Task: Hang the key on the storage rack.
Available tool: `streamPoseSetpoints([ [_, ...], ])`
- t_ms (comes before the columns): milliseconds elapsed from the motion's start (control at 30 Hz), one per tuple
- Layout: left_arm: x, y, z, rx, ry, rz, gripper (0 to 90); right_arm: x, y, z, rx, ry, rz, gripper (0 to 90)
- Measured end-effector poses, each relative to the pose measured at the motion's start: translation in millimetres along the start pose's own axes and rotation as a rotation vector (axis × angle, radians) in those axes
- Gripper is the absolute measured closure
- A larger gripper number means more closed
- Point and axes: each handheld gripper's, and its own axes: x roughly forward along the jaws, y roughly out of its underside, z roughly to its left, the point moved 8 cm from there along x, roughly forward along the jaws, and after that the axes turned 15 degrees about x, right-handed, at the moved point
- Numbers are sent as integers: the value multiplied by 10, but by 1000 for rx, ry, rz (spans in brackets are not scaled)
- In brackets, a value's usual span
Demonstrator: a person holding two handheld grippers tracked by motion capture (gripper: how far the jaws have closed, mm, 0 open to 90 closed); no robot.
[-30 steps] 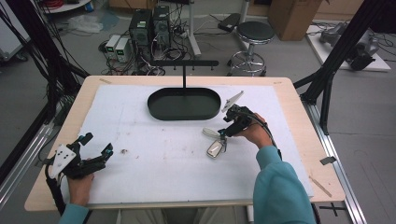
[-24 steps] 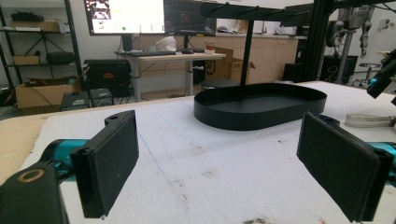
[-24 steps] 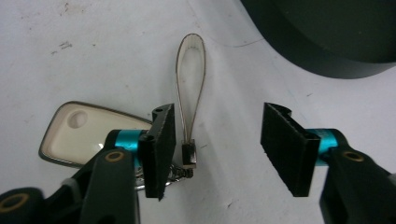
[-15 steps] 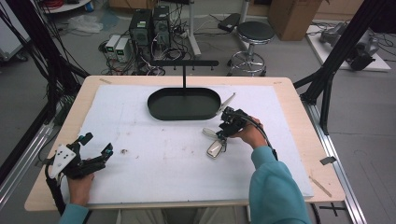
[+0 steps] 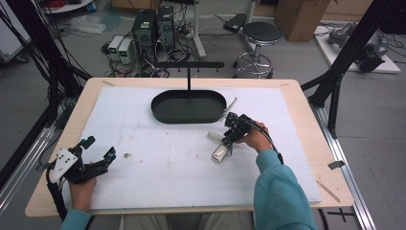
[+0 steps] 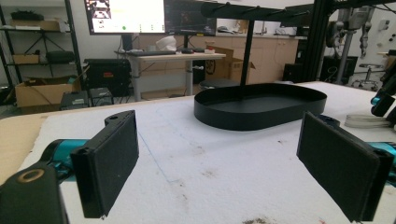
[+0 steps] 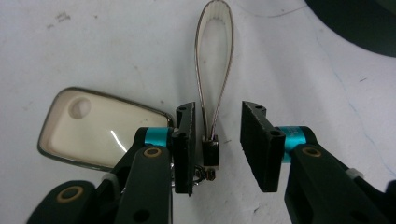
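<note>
On the white mat [image 5: 158, 167], a black oval tray [image 5: 188, 106] sits far-centre, computers on the floor beyond. The right gripper [image 7: 217, 144] has been closing around a key fob's strap [image 7: 212, 84], pads not yet pressing. The left gripper [image 6: 219, 168] rests spread wide, near-left.

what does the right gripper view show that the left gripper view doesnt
Right gripper view: a cream tag with a metal rim, its strap loop and black clasp between the right gripper pads, which have been closing but don't yet pinch it. Left gripper view: the left gripper wide open, a stand post, monitors. Both: the black oval tray and white mat.
</note>
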Motion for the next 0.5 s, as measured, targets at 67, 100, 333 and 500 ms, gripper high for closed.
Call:
streamPoseSetpoints([
  [67, 0, 0, 0, 0, 0, 0, 132, 11, 9, -1, -11, 4, 12, 681],
  [100, 0, 0, 0, 0, -1, 0, 132, 11, 9, -1, -11, 4, 12, 681],
  [333, 0, 0, 0, -1, 0, 0, 132, 42, 28, 4, -36, 14, 46, 734],
  [500, 0, 0, 1, -1, -1, 0, 132, 55, 25, 25, -55, 16, 60, 809],
])
